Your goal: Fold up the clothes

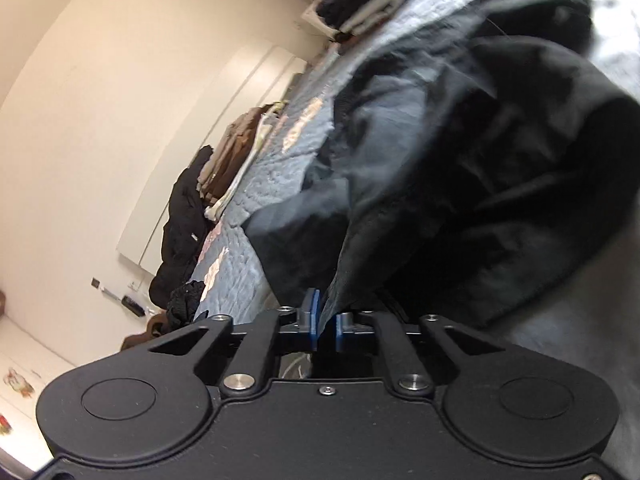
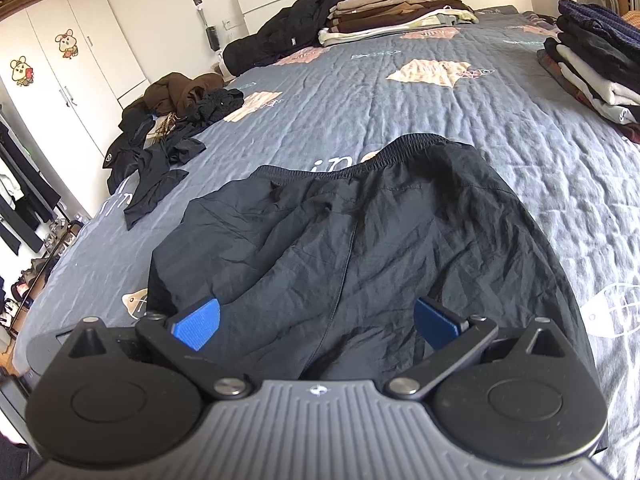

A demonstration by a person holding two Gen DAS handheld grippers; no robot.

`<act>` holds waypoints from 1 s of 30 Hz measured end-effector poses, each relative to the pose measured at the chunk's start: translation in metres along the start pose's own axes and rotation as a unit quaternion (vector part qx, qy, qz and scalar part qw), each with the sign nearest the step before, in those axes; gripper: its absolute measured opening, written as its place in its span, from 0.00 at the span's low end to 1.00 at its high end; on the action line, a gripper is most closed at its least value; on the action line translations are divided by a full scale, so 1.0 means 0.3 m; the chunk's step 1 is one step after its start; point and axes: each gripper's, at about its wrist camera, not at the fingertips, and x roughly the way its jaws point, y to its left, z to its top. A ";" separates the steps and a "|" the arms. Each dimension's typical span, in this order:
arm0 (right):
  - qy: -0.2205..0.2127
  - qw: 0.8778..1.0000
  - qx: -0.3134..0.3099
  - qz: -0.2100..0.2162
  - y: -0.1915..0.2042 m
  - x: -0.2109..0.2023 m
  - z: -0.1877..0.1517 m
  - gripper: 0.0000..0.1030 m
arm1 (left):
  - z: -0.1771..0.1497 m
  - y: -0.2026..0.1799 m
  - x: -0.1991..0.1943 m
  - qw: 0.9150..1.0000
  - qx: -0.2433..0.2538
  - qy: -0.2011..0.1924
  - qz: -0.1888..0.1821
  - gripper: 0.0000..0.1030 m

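Only the left wrist view shows the left gripper (image 1: 326, 320) pinching a fold of the black shorts (image 2: 360, 248), blurred at right. Right gripper (image 2: 316, 322) gapes wide over them, spread mid-frame on the bed (image 2: 400, 96).

Home bedroom: quilted bed (image 2: 400, 92), white wardrobe (image 2: 60, 60), stacked clothes (image 2: 392, 16).

The grey bedspread (image 2: 360, 92) carries large white lettering; just beyond the waistband of the black shorts (image 2: 344, 248) only "in" reads. Other print is too small.
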 end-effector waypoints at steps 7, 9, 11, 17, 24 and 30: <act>0.003 1.000 0.006 0.000 -0.015 0.009 0.003 1.00 | 0.093 0.204 -0.160 0.980 -0.188 -0.046 -0.049 0.01; 0.003 1.000 0.008 0.001 -0.018 0.009 0.005 1.00 | 0.103 0.227 -0.192 0.974 -0.209 -0.046 -0.077 0.01; 0.002 1.000 0.008 0.003 -0.020 0.008 0.006 1.00 | 0.096 0.189 -0.179 0.983 -0.169 -0.025 -0.063 0.06; 0.000 1.000 0.005 0.006 -0.015 -0.002 0.005 1.00 | 0.012 0.097 -0.078 0.990 -0.113 0.051 -0.068 0.69; 0.003 1.000 0.008 0.004 -0.013 0.009 0.009 1.00 | -0.030 0.103 0.051 0.986 -0.126 0.103 -0.037 0.61; 0.003 1.000 0.011 0.003 -0.022 0.010 0.013 1.00 | -0.080 0.152 0.093 0.966 -0.206 0.134 -0.085 0.04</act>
